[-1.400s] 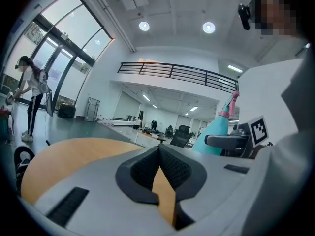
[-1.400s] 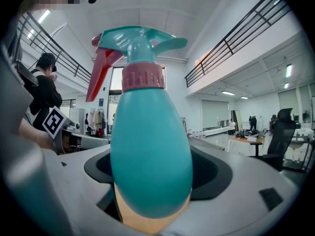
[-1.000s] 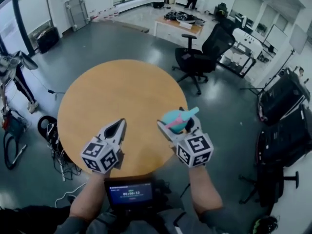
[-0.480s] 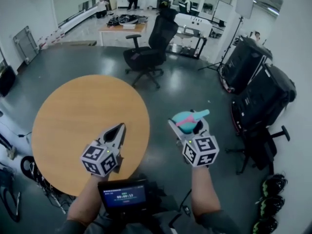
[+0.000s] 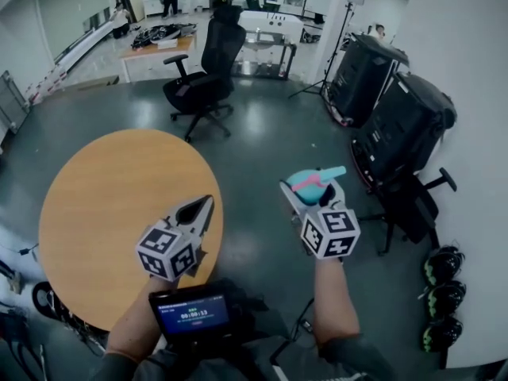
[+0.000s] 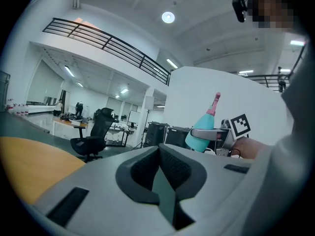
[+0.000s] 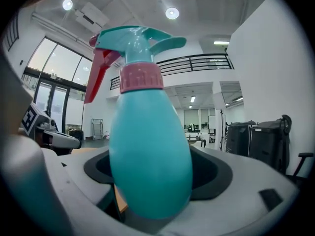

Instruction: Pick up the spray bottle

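Head view, left side: the left gripper [image 5: 205, 204] sits lower left of centre, and its tip lies over the right edge of the round wooden table [image 5: 95, 205].
Left tongs: closed to a point, with nothing between them.
Head view, right side: the right gripper [image 5: 311, 194] sits lower right of centre, over the grey floor [image 5: 262, 145] and clear of the table.
Task thing: the spray bottle [image 5: 302, 182] is clamped in the right gripper and rests on no surface. Its teal body is between the jaws and its nozzle points to the frame's right.
Right gripper view: the teal body fills the centre, and a dark pad presses each lower flank. The pink collar [image 7: 140, 77] sits above the body, the red trigger [image 7: 97, 80] hangs at the upper left, and the teal spray head is on top. The bottle stands upright in this view.
Left gripper view: the two dark pads meet in a closed seam at lower centre. The bottle and the right gripper show right of centre, and the table shows at lower left.
Forearms: the left forearm [image 5: 139, 328] and the right forearm [image 5: 333, 308] rise from the bottom edge to the grippers.
Screen device [image 5: 189, 314]: bottom centre, between the forearms, with its display lit.
Office chair [image 5: 200, 82]: black, upper centre, beyond the table.
Black cases [image 5: 397, 125]: upper right, beside the white wall.
Desk [image 5: 155, 48]: top of the frame, left of centre, with dark clutter on it.
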Demonstrator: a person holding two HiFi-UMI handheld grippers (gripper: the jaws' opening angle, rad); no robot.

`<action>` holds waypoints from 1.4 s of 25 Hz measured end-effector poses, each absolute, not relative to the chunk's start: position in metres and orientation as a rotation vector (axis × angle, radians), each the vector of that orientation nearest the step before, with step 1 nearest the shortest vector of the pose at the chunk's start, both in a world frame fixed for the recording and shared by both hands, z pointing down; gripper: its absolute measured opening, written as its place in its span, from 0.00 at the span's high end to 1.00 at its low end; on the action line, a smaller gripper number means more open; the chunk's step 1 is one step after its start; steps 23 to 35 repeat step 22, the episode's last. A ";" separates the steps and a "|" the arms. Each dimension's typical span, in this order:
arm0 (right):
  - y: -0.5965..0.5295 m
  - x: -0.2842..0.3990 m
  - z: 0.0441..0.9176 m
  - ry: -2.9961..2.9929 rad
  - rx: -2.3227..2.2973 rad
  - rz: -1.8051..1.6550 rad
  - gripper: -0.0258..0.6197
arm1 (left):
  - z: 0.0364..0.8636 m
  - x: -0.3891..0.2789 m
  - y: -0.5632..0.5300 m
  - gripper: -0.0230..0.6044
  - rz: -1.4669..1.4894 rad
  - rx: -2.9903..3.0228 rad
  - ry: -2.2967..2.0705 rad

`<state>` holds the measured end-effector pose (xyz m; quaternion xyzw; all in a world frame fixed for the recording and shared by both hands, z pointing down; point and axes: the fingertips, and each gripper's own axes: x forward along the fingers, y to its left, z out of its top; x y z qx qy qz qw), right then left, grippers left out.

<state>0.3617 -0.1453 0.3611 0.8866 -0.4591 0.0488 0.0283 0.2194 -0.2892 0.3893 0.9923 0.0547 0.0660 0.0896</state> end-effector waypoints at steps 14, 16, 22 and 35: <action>-0.142 0.363 0.357 -1.320 2.773 0.159 0.31 | 0.385 0.230 -0.290 0.97 0.215 2.962 0.238; -0.143 0.364 0.356 -1.316 2.772 0.157 0.31 | 0.385 0.229 -0.295 0.97 0.212 2.962 0.229; -0.147 0.370 0.358 -1.303 2.771 0.162 0.31 | 0.383 0.234 -0.306 0.97 0.195 2.956 0.214; -0.147 0.370 0.358 -1.303 2.771 0.162 0.31 | 0.383 0.234 -0.306 0.97 0.195 2.956 0.214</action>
